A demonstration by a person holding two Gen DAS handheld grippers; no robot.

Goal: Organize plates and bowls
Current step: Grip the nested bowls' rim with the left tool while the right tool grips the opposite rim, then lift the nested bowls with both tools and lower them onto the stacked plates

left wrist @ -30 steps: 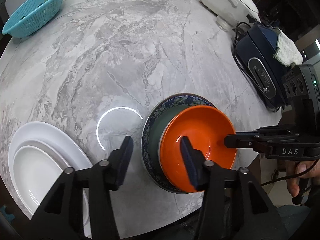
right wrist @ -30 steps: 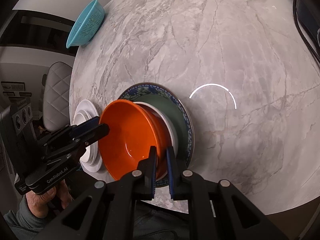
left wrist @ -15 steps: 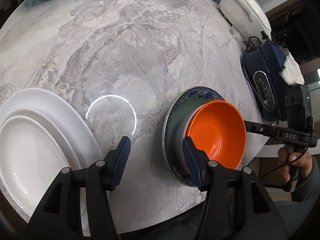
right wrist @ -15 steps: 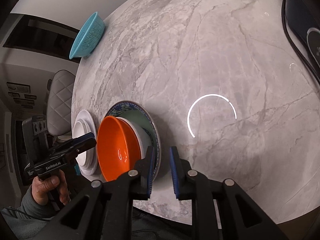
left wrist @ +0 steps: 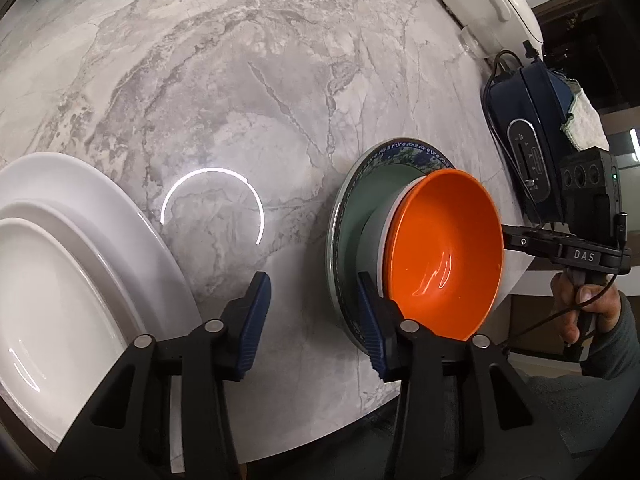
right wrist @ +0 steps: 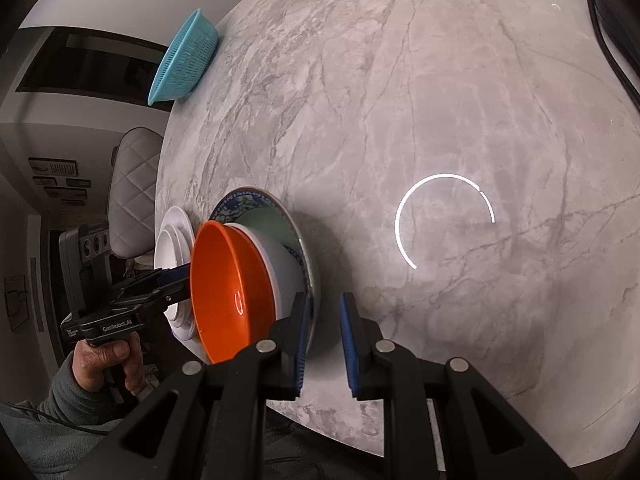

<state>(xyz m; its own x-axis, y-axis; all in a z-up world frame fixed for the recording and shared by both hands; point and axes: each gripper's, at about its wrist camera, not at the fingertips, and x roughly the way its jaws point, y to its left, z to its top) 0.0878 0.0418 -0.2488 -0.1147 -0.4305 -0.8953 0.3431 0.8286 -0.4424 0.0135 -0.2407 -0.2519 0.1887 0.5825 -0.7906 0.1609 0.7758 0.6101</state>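
Note:
An orange bowl [left wrist: 444, 252] sits nested in a white bowl [right wrist: 280, 268] on a green plate with a blue patterned rim [left wrist: 404, 152], near the table's front edge. Two stacked white plates [left wrist: 60, 280] lie to the left. My left gripper [left wrist: 312, 320] is open and empty, between the white plates and the bowl stack. My right gripper [right wrist: 324, 344] is open by a narrow gap and empty, just right of the patterned plate [right wrist: 240, 204]. The orange bowl [right wrist: 228, 288] and the white plates [right wrist: 172, 240] also show in the right wrist view.
A teal basket [right wrist: 186, 60] stands at the far edge of the grey marble table [left wrist: 240, 80]. A white rice cooker [left wrist: 492, 4] and a dark blue appliance [left wrist: 532, 136] with a cloth stand at the right. A padded chair [right wrist: 132, 196] is beyond the table.
My right gripper has let go of the bowl rim, opened a little and pulled back to the right. My left gripper has drawn back left, away from the orange bowl.

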